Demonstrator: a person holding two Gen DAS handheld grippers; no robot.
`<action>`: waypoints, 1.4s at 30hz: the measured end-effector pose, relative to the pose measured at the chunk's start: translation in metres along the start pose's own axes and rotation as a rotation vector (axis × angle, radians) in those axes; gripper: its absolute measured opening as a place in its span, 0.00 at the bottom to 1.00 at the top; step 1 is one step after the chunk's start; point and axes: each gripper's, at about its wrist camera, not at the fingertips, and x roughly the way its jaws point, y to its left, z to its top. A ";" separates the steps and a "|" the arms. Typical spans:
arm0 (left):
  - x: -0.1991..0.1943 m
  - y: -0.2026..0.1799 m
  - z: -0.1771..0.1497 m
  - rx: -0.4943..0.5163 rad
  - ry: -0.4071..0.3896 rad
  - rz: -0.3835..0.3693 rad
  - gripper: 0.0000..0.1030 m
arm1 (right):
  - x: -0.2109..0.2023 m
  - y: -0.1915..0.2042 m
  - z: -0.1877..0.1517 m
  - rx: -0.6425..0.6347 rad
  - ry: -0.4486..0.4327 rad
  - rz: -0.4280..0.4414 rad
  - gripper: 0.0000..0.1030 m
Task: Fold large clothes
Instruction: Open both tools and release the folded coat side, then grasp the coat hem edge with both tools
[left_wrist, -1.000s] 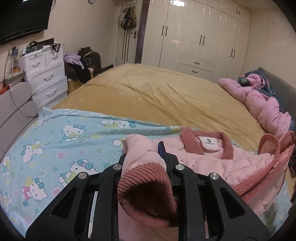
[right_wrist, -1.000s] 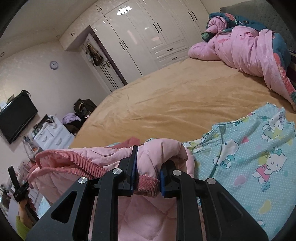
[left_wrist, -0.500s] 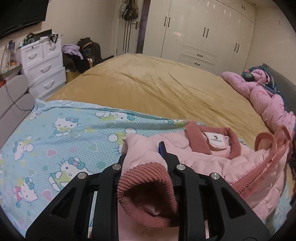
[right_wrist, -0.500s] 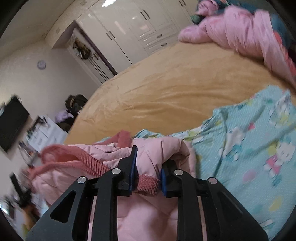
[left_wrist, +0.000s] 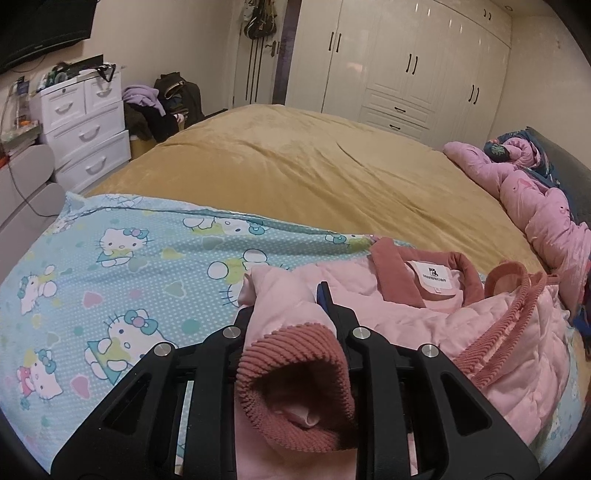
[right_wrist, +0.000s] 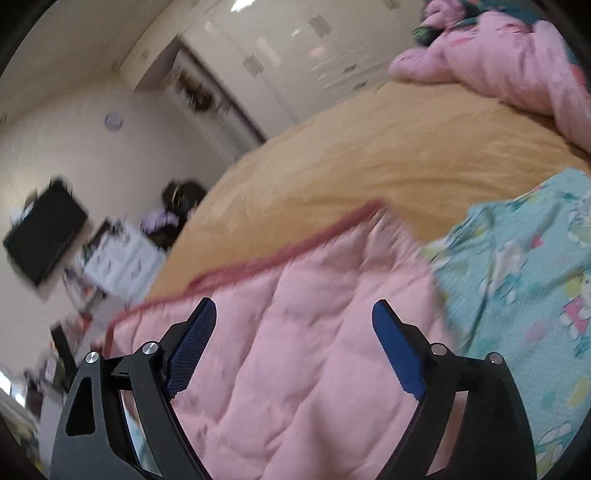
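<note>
Garment: a pink quilted jacket lies on a cartoon-print blue sheet spread over the near part of the bed, collar toward the far side.
Left gripper: jaws narrow, clamped on the jacket's sleeve just above its ribbed dusty-rose cuff; the cuff mouth hangs open toward the camera.
Right gripper: jaws opening and standing wide; pink quilting fills the view between them, but neither blue pad presses on it.
Key relation: the sleeve runs from the left jaws up and rightward into the jacket body, so the body lies ahead and to the right of the left tool. The ribbed front edge runs diagonally beyond the right tool.
Nearer hand: the left holds the cloth; judged from this, the sleeve's placement rests with it.
Hidden: the left pads are almost wholly buried in fabric; only a sliver of blue shows.
Cut off: the jacket's lower hem falls outside both views.
Unclear: the right view is blurred, so whether the quilting under its jaws lies flat cannot be told.
</note>
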 end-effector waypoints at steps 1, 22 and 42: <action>-0.001 0.000 0.000 -0.009 0.000 -0.004 0.16 | 0.006 0.006 -0.008 -0.025 0.022 -0.009 0.83; -0.072 -0.009 0.000 -0.019 -0.268 -0.082 0.80 | 0.016 0.027 -0.039 -0.204 -0.052 -0.214 0.85; 0.049 0.029 -0.051 -0.049 0.098 -0.085 0.35 | 0.057 -0.035 -0.022 -0.214 0.014 -0.394 0.55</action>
